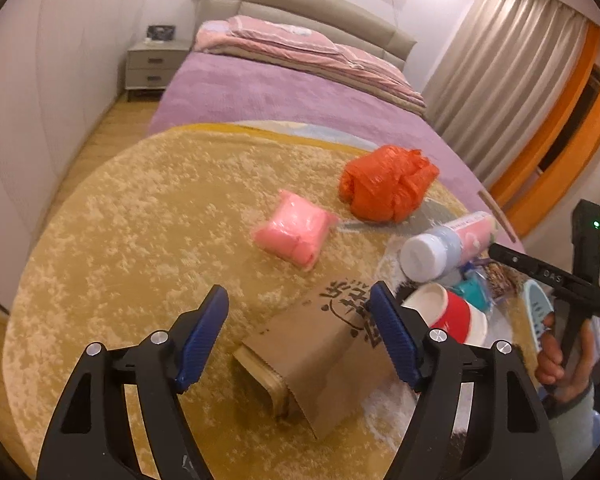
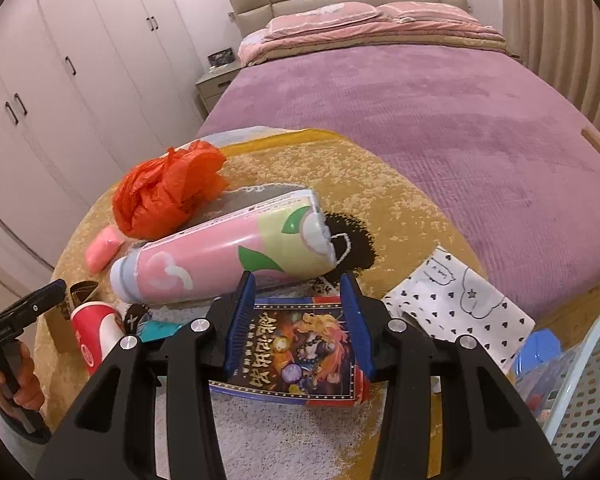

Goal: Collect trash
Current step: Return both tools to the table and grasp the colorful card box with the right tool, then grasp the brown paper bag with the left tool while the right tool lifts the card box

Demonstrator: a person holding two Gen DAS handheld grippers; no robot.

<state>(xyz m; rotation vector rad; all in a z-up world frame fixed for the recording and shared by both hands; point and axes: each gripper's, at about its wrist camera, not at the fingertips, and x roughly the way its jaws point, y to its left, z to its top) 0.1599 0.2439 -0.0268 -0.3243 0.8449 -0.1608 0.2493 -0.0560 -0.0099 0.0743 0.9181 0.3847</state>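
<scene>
My left gripper (image 1: 298,320) stands open over a brown paper bag (image 1: 320,360) that lies flat on the round yellow rug (image 1: 140,220). The bag sits between the blue pads (image 1: 204,336), which do not press on it. My right gripper (image 2: 298,308) is shut on a colourful snack packet (image 2: 296,352), which sits low over the rug's pale patch. Just beyond that gripper lies a pink bottle (image 2: 228,256) with a white cap (image 1: 420,256). A crumpled orange plastic bag (image 1: 388,184), a small pink packet (image 1: 296,236) and a red-and-white paper cup (image 1: 452,316) lie nearby.
A white perforated basket (image 2: 584,384) holding blue items stands at the right edge. A white cloth with black hearts (image 2: 456,308) lies beside it. The purple bed (image 2: 420,112) rises behind the rug. White wardrobes (image 2: 60,80) line the left wall. A hand (image 1: 564,360) grips the other gripper's handle.
</scene>
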